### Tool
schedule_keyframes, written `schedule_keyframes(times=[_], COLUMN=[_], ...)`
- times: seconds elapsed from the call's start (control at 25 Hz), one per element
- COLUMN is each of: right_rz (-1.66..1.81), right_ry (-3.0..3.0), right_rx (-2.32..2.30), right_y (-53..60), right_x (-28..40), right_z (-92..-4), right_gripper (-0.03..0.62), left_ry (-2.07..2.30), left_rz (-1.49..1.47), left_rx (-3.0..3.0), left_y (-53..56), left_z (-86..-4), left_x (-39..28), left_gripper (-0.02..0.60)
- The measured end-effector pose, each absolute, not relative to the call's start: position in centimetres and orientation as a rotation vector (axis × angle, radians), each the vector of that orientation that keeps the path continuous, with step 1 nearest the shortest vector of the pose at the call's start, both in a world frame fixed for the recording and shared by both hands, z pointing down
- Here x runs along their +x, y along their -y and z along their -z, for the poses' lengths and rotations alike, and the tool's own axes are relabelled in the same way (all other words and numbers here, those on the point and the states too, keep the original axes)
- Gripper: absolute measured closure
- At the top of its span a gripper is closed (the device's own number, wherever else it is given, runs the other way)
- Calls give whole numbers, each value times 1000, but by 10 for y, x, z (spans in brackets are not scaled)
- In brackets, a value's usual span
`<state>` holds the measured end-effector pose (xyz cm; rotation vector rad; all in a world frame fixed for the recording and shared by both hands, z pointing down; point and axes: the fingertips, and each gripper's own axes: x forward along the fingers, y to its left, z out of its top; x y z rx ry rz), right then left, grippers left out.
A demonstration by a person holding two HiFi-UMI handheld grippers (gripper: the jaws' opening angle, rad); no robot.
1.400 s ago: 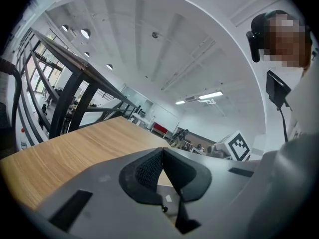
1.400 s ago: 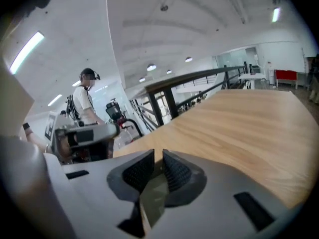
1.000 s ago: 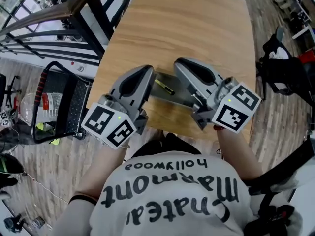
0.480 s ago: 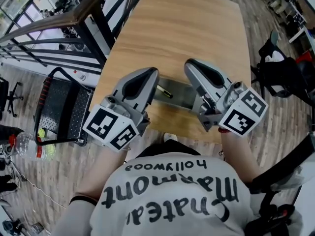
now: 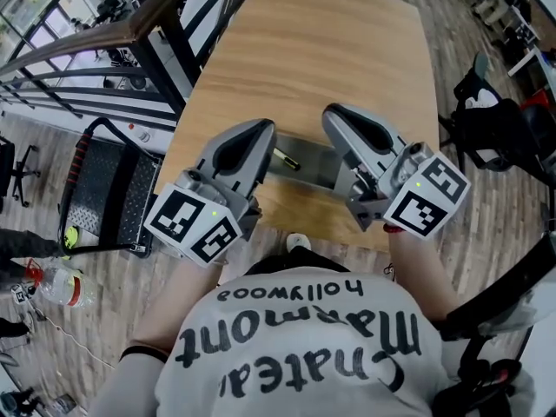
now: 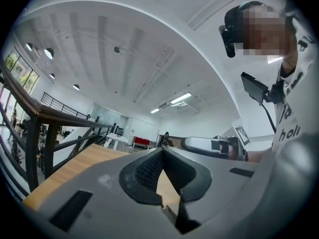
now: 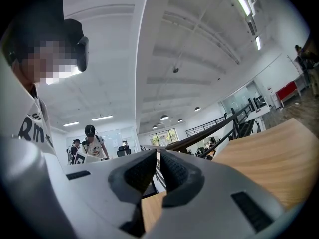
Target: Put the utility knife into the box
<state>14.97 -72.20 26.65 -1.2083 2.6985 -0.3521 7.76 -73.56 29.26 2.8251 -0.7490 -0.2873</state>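
White shirt [image 5: 295, 346] nearest us reads "Chateau Marmont hollywood", upside down. Beyond it, our left gripper [image 5: 259, 130] and right gripper [image 5: 335, 115] each have their jaws pressed together on nothing. Between them the utility knife [image 5: 285, 158] lies at the grey box's [image 5: 320, 168] left end on the wooden table [image 5: 347, 50], its long axis running far-left to near-right. Only the head view shows it; both gripper views tilt up towards the ceiling.

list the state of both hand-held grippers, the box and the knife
left hand-held gripper: shut, empty
right hand-held gripper: shut, empty
box: resting on the table, partly hidden by the grippers
knife: lying flat at the box's left end, ungripped; whether inside it is unclear
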Motion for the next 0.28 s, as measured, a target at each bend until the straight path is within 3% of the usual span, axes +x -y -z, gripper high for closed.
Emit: schedule_keyframes(times=[0.28], right_rz=[367], right_ry=[-2684], right_rx=[-1210], right_y=[722], right_x=[155], right_z=[-267], right_gripper=[564], left_ry=[751], left_rz=[302], left_rx=[2799], left_y=[737], left_z=[-294], left_x=[79], left_gripper=[575])
